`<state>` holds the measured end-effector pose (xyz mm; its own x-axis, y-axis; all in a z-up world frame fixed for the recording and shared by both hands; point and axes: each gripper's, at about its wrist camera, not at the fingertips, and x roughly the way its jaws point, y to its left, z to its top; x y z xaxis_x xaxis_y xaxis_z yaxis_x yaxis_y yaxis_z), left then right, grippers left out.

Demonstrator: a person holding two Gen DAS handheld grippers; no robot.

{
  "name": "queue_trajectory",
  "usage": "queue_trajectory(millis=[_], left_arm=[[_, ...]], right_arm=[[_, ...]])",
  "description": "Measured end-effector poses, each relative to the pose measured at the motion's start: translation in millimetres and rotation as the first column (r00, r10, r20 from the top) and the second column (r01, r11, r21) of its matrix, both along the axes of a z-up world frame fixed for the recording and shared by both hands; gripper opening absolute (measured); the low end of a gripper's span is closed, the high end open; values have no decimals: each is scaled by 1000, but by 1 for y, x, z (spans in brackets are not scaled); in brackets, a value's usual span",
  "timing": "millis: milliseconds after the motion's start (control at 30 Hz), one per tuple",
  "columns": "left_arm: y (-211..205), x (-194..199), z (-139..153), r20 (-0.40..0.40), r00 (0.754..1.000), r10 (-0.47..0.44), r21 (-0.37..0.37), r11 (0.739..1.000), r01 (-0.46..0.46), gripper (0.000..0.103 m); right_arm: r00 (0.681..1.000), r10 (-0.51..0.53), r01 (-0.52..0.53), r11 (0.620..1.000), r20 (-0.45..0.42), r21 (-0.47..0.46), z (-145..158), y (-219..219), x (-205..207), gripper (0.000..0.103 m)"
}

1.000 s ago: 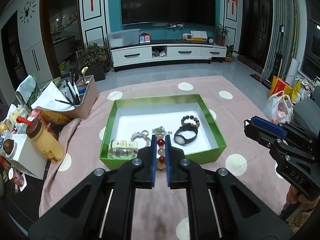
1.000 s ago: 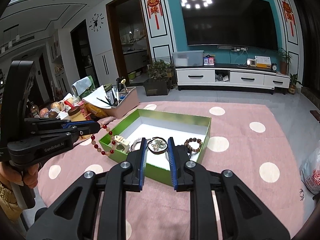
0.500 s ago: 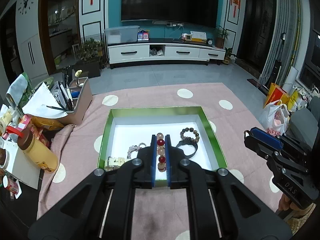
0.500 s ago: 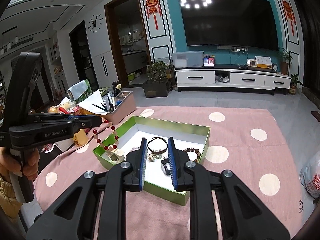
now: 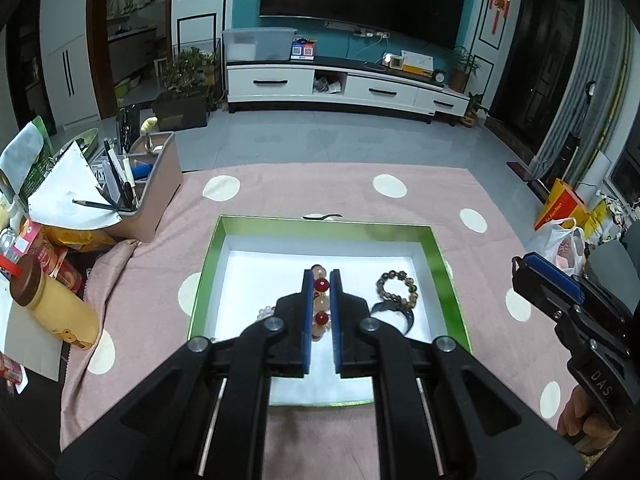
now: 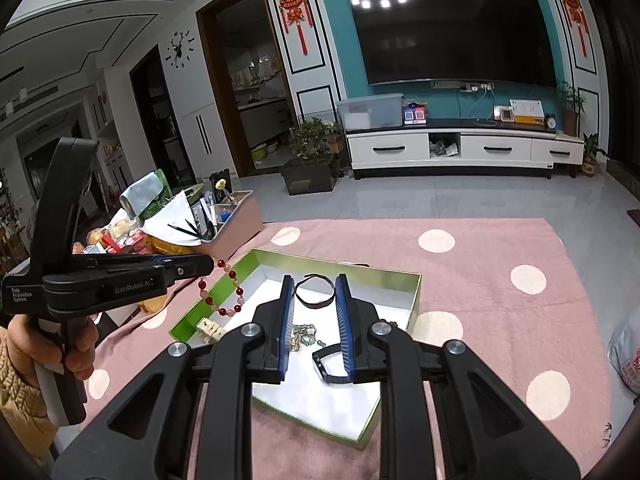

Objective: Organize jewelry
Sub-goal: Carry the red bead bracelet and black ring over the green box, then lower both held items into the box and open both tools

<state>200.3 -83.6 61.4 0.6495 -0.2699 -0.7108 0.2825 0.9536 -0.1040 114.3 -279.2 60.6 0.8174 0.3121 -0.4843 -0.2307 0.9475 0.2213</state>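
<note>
Two handheld grippers: the left gripper (image 5: pixel 321 280) at lower centre of its own view, the right gripper (image 6: pixel 314 280) at lower centre of its own. One green box (image 5: pixel 208 256) with a white floor, centre frame. Bracelets: one red-and-pale bead bracelet (image 6: pixel 230 294), one dark brown bead bracelet (image 5: pixel 397 289). One black wristwatch (image 6: pixel 329 364). One thin black band (image 6: pixel 314 290). One metal chain piece (image 6: pixel 302 334). One yellow bottle (image 5: pixel 56 312), left edge. One television (image 6: pixel 452 28), upper right.

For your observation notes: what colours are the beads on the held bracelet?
Red and pale peach, alternating on the bracelet; clearest in the right wrist view.
</note>
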Motion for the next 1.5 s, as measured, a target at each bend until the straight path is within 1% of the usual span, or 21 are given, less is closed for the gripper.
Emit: queue_trajectory(millis=[233,367,467,567,733,1000,1267,1500], left_arm=[[-1,24,-12,-26,999,19,15,1000,-18,7],[-1,37,-23,-54,998,30,20,999,-28,7],[1,46,-33,-85,996,38,6,999,-38,7],[2,55,-40,-103,994,48,8,999,-47,7],[5,69,-52,-140,988,59,5,998,-59,7],[1,86,-71,-185,980,70,25,997,-67,7],[0,96,-86,-225,971,84,51,996,-74,7],[1,98,-92,-235,968,92,76,994,-76,7]], right_arm=[[997,-3,4,1000,-71,18,-19,4,26,20],[993,-3,7,1000,-119,26,-30,5,44,20],[988,-6,10,1000,-151,25,-37,6,56,20],[982,-3,9,999,-188,31,-46,9,69,20],[965,9,8,998,-262,63,-62,10,91,20],[935,7,29,995,-356,96,-80,12,115,20],[908,-3,41,996,-418,82,-94,16,128,20],[893,-3,29,998,-451,51,-101,24,134,20]])
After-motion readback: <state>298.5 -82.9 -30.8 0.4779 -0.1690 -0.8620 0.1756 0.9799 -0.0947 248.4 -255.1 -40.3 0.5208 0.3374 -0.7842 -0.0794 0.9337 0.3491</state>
